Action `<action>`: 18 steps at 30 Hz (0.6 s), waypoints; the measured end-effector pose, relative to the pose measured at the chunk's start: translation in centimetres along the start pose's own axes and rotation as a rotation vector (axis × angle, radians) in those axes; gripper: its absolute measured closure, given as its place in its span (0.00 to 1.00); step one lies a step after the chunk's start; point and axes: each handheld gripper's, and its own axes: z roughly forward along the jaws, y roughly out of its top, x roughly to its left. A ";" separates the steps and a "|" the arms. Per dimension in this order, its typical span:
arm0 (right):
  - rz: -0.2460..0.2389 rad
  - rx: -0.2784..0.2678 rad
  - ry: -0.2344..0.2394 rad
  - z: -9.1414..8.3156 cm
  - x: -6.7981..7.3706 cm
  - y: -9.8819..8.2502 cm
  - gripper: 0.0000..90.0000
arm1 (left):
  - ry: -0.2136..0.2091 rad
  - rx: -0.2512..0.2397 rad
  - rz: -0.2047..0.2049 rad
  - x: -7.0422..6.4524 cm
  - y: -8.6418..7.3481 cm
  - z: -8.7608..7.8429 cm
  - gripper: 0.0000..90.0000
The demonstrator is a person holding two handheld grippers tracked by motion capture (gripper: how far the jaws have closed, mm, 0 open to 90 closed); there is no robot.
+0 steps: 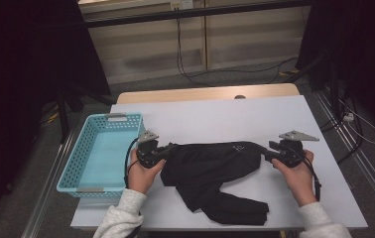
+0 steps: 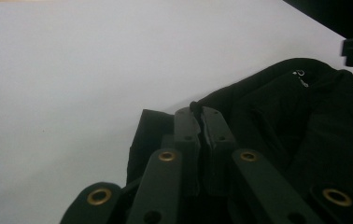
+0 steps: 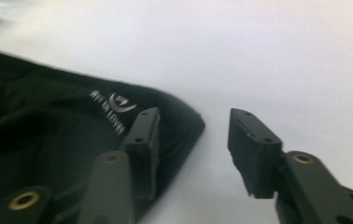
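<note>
black garment (image 1: 210, 171) is lying near the worktop's (image 1: 225, 116) front edge, its small white logo unreadable; left hand-held gripper (image 2: 201, 116) is clenching its fabric, right hand-held gripper (image 3: 193, 140) is standing released beside its edge.

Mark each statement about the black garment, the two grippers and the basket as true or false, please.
1. The left gripper is shut on the black garment. True.
2. The right gripper clamps the garment. False: its jaws stand apart, with the garment's corner beside one of them.
3. The blue basket holds the garment. False: the garment lies on the white table, beside the basket.
4. The garment bears a small pale logo. True.
</note>
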 end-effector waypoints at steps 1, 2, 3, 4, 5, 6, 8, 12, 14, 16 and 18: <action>0.000 0.000 0.000 0.0 0.0 0.0 0.55 | 0.000 0.002 0.005 -0.1 0.0 0.0 0.95; 0.023 0.024 0.004 0.6 -0.1 0.3 0.55 | 0.003 0.001 0.008 -0.1 0.0 0.0 0.95; 0.037 0.038 0.011 1.3 -0.1 0.5 0.55 | 0.002 -0.002 0.006 -0.1 0.0 0.0 0.95; 0.041 0.053 0.012 1.9 0.0 0.6 0.55 | 0.000 0.000 0.004 -0.1 0.0 0.0 0.95; 0.039 0.086 0.008 2.4 0.2 0.7 0.54 | 0.002 0.001 0.006 0.0 0.0 0.0 0.95; 0.037 0.125 0.007 2.9 0.4 0.7 0.55 | 0.002 -0.001 0.003 0.0 -0.1 0.0 0.95; 0.009 0.159 0.009 3.6 1.0 0.2 0.66 | 0.002 0.005 0.007 0.1 -0.1 0.0 0.95; 0.008 0.134 0.058 3.4 1.1 -0.4 0.96 | 0.011 0.007 0.003 0.1 -0.3 0.2 0.95; 0.008 0.068 0.050 3.0 0.4 -0.1 0.96 | 0.016 -0.010 -0.004 0.3 -0.1 0.1 0.96; 0.006 0.020 0.053 2.6 0.1 0.3 0.96 | 0.014 -0.043 -0.008 0.4 0.5 -0.1 0.96; -0.023 -0.055 0.045 1.9 -0.4 1.5 0.96 | 0.008 -0.066 -0.016 0.5 1.5 -0.1 0.96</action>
